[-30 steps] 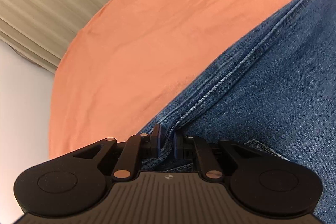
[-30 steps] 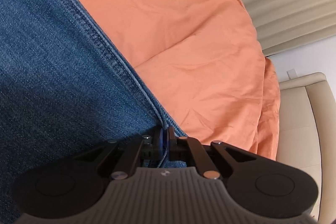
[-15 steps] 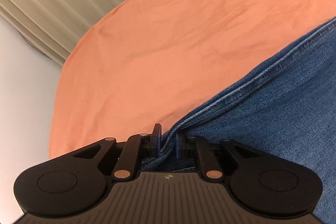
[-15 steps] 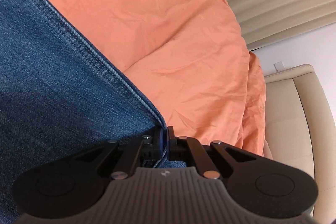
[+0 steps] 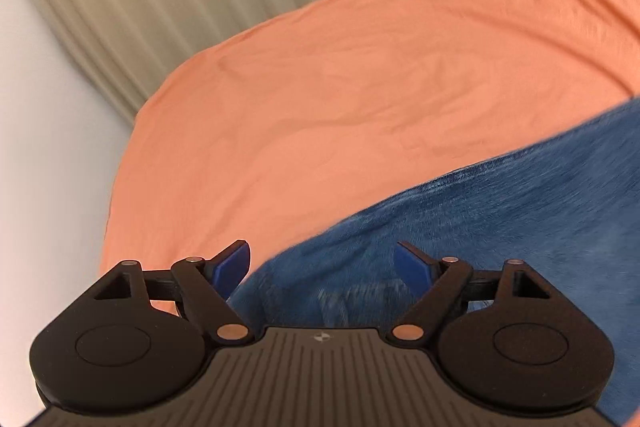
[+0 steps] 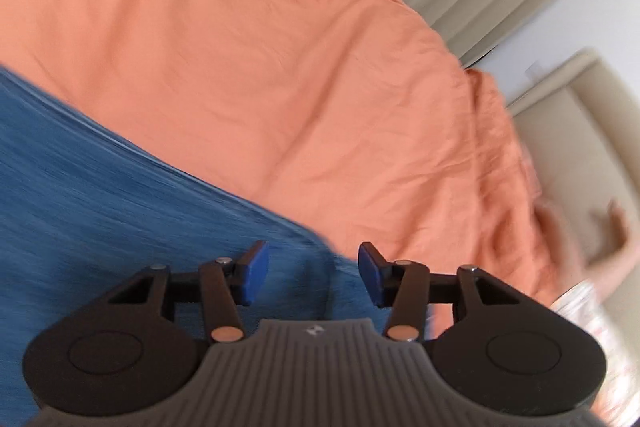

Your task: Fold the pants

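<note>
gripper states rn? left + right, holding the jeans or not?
Left gripper: open, holding nothing; jeans lie below its blue pads.
Right gripper: open, holding nothing, above the jeans' edge on the orange sheet.

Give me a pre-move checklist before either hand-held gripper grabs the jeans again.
1. Left hand-held gripper open and empty: ok.
2. Right hand-held gripper open and empty: ok.
3. Blue denim pants lying on the orange bed sheet, not hanging from either tool: ok.
4. Denim edge within reach ahead of each gripper: ok, it lies just beyond the blue fingertips.
5. Fold lying flat and aligned: cannot tell, only part of the pants shows and both views are blurred.
6. Views steady enough to aim: not ok, motion blur.
</note>
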The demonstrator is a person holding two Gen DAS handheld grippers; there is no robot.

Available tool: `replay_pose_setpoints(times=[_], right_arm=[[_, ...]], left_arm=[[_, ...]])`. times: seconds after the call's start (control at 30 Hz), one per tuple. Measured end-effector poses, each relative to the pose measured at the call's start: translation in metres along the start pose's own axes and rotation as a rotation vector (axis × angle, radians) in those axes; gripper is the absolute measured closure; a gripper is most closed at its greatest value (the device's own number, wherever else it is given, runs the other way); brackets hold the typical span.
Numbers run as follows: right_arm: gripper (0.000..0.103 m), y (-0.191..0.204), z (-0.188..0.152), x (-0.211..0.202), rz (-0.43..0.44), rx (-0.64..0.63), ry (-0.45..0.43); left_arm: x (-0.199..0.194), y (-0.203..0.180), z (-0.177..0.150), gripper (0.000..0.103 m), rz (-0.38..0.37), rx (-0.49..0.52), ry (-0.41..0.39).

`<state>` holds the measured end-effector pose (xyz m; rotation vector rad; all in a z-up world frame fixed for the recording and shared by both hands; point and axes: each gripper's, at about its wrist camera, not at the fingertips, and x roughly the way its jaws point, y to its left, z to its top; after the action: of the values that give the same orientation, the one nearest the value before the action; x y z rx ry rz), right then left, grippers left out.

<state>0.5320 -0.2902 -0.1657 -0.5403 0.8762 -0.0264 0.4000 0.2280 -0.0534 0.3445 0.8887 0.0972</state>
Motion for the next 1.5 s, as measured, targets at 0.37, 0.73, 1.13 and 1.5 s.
replay_pose_setpoints(times=[0.37,0.73,1.13,1.5], right_arm=[[0.058,0.118,-0.042,-0.147,0.519,0.170,-0.058],[0.062,0.271,-0.099,-0.228,0.809,0.157,-0.090],[0.063,0.346,-0.069,-0.230,0.691,-0.012,-0.196],[0.071,0.362,-0.059,-0.222,0.568,-0.154,-0.284]], left_arm=[[-0.076,0.090,-0.117,0.017,-0.074,-0.557,0.053],[-0.018,0.128,-0.230,0.019,-0.307,-1.211,-0.025],[0.045,0.131,-0.226,0.022,-0.370,-1.260,-0.036],[0.060,0.131,-0.207,0.043,-0.295,-1.206,-0.038]])
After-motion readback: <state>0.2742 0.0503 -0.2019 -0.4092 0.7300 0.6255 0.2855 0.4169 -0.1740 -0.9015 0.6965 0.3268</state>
